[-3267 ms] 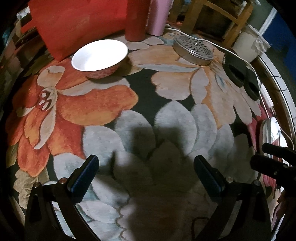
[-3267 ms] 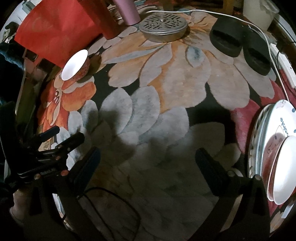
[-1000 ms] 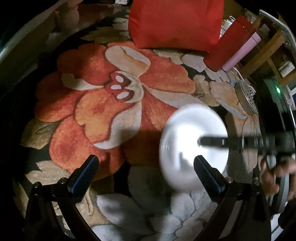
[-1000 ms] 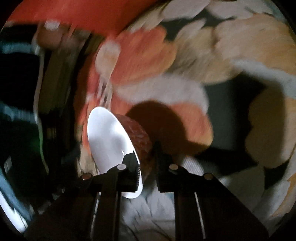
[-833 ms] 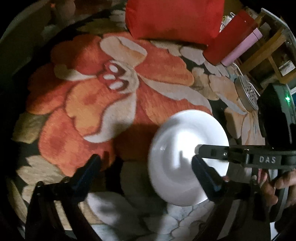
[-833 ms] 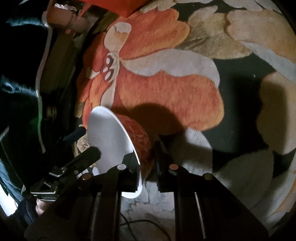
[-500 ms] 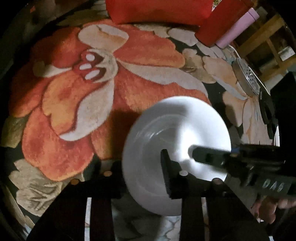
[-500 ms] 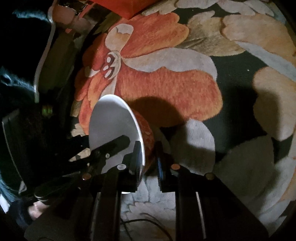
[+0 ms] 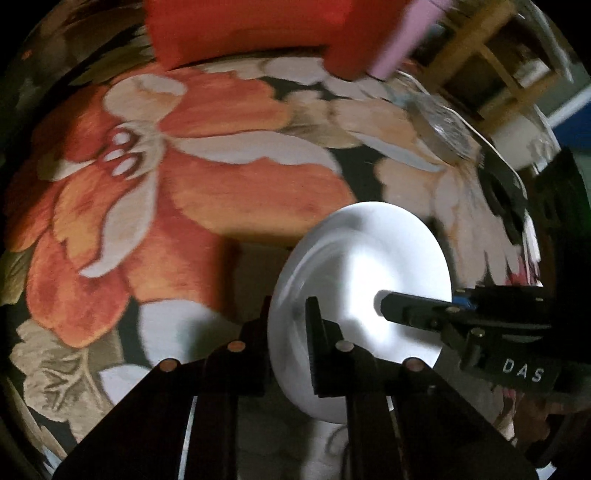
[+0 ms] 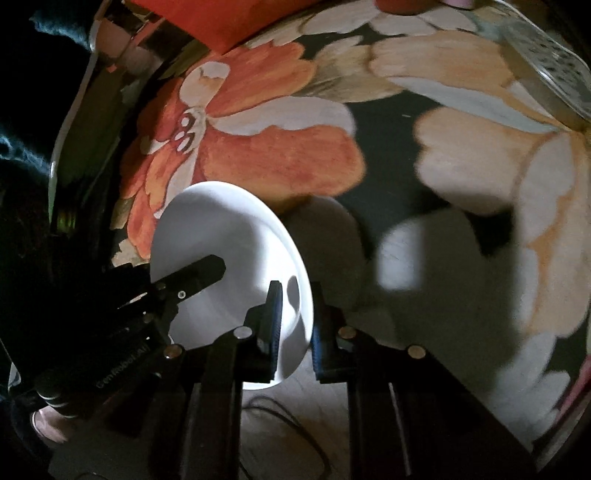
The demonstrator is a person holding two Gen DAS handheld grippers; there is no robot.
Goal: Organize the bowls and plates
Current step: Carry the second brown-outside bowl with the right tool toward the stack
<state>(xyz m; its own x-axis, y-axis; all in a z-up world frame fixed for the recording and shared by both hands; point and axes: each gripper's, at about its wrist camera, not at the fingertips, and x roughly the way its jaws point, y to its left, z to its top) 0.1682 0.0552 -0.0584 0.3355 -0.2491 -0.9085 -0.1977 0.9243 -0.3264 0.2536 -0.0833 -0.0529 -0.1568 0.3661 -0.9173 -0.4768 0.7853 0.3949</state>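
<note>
One white bowl [image 9: 364, 280], red-patterned outside and with nothing in it, is gripped from opposite sides by two hand-held grippers above a floral rug [image 9: 229, 192]. The left gripper [image 9: 286, 325] pinches the bowl's near rim, one finger inside the white interior and one against the outer wall; in the right wrist view the same tool [image 10: 192, 275] reaches over the far rim of the bowl [image 10: 221, 240] from the left. The right gripper [image 10: 295, 314] is clamped narrowly on the opposite rim, one pad within and one without; seen from the left wrist camera it enters from the right [image 9: 402, 306], its body bearing the white letters "DAS" [image 9: 522, 365]. Lettering on the left tool's body in the right wrist view is too dim to read fully. Beyond the bowl stand one red cushion [image 9: 236, 29], one red tumbler [image 9: 364, 44] and one pink tumbler [image 9: 406, 40] side by side, and one perforated round metal lid [image 10: 546, 74] lying on the rug [image 10: 280, 155]. A dark pair of slippers [image 9: 502, 192] lies at the right edge, blurred.
</note>
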